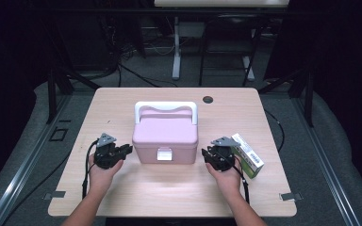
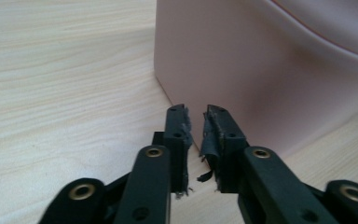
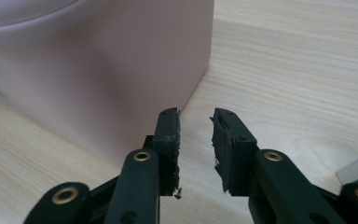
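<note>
Between two narrowly parted, empty tongs stands a closed pink box (image 1: 165,140) with white handle.

Light wooden table (image 1: 122,188) with rounded corners.
A pink plastic lidded box (image 1: 165,141) and a green-and-white carton (image 1: 248,155) rest on it.

Green-and-white carton (image 1: 248,155) right of centre on light wood table (image 1: 122,106); round black grommet (image 1: 208,99) upper middle; white desk leg (image 1: 176,47) top centre, grey carpet (image 1: 311,155) around.
</note>
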{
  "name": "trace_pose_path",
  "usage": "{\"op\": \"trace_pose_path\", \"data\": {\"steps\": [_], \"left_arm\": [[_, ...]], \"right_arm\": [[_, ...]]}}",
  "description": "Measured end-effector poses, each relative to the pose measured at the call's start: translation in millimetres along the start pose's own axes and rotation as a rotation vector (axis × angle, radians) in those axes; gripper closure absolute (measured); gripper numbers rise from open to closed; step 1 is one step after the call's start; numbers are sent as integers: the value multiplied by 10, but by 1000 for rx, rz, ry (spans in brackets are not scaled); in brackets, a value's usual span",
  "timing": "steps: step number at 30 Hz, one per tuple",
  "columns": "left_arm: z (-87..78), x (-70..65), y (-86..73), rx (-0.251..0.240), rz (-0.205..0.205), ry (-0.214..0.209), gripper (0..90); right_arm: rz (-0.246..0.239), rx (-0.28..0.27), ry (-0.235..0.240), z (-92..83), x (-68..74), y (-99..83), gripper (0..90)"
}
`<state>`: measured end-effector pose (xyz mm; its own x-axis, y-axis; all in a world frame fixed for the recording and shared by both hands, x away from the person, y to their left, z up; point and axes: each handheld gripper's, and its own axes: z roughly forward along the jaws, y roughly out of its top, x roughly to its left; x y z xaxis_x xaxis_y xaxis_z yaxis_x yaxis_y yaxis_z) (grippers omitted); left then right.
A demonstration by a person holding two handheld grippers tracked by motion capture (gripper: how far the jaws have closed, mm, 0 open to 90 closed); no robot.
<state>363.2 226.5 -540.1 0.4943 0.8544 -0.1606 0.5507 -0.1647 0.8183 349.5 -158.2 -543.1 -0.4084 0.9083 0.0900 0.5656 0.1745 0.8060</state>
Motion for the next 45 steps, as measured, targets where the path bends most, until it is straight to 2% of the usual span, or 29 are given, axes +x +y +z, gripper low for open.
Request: {"op": "trace_pose_path", "data": {"steps": [5,8,9,14,16,19,20,22,24,32,34,37,41,45], "left_arm": [[43,56,21,-11,-41,-24,857],[65,73,22,0,-53,-37,891],[82,70,16,-13,-54,-34,891],[105,44,11,-17,-41,-53,896],[130,16,18,-3,-34,-60,897],[136,-48,37,23,7,-35,897],[148,-63,35,7,12,-25,896],[139,-78,40,15,32,-11,895],[142,-83,37,10,32,-8,895],[135,-111,10,1,33,-5,898],[129,-129,8,1,46,2,899],[121,-141,8,7,38,3,900],[108,-150,8,16,25,-2,899],[96,-172,5,21,32,-6,899]], "right_arm": [[19,-5,8,80,-16,28,732],[31,-5,5,143,-4,40,708],[31,-5,5,143,-4,40,708],[14,-14,-12,181,23,30,696],[9,-37,-7,193,49,24,695],[-16,-47,-18,205,100,17,735],[-23,-48,-21,204,111,14,758],[-13,-45,-5,205,101,15,767],[-12,-44,-2,204,96,16,774],[-14,-42,11,206,136,15,897],[-22,-43,-1,198,153,9,900],[-29,-37,-10,181,169,5,900],[-35,-31,-5,154,178,-8,900],[-36,-20,3,133,165,-8,900]]}}
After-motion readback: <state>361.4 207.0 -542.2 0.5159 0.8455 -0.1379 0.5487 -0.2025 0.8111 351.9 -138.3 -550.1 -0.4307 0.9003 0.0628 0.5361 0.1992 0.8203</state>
